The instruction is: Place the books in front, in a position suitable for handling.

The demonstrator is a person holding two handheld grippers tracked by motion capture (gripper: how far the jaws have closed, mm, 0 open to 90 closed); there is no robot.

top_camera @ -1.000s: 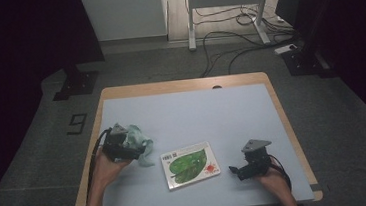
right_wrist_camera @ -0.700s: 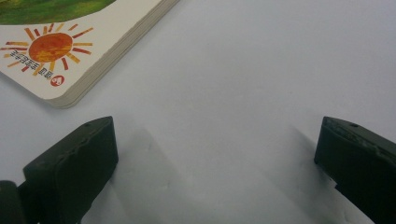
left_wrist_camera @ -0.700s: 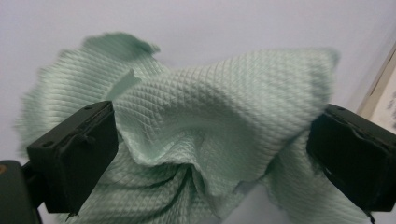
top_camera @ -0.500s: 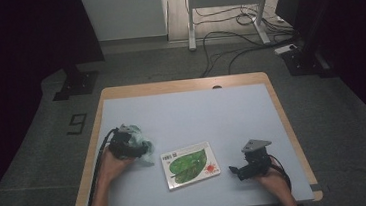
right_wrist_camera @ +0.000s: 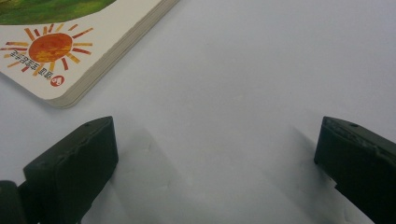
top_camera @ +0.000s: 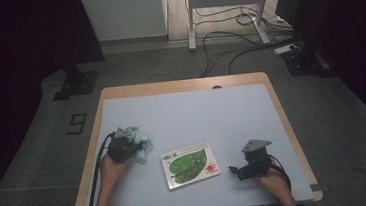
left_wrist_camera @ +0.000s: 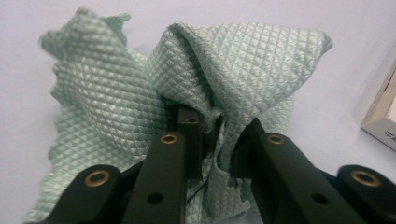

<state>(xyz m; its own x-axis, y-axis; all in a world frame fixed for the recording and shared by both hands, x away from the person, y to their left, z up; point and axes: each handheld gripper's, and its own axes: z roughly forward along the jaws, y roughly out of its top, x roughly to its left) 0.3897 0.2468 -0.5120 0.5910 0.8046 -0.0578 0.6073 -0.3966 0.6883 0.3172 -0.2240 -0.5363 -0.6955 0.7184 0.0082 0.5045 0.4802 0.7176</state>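
A bunched fold of the soft, light cloth (left_wrist_camera: 140,93) is pinched by the left tool (left_wrist_camera: 217,140), just closed, while the right tool (right_wrist_camera: 215,154) is held released above the desk (right_wrist_camera: 261,70).

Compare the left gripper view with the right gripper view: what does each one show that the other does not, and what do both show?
Left gripper view: a crumpled pale green cloth, with the left gripper shut on a fold of it; its fingers have just been closing.

Right gripper view: the book's cover with an orange sun and a green patch, and the right gripper with its fingers wide apart over bare table, holding nothing.

Both: the pale blue table, a pair of black fingers rising from the bottom, and part of the book.
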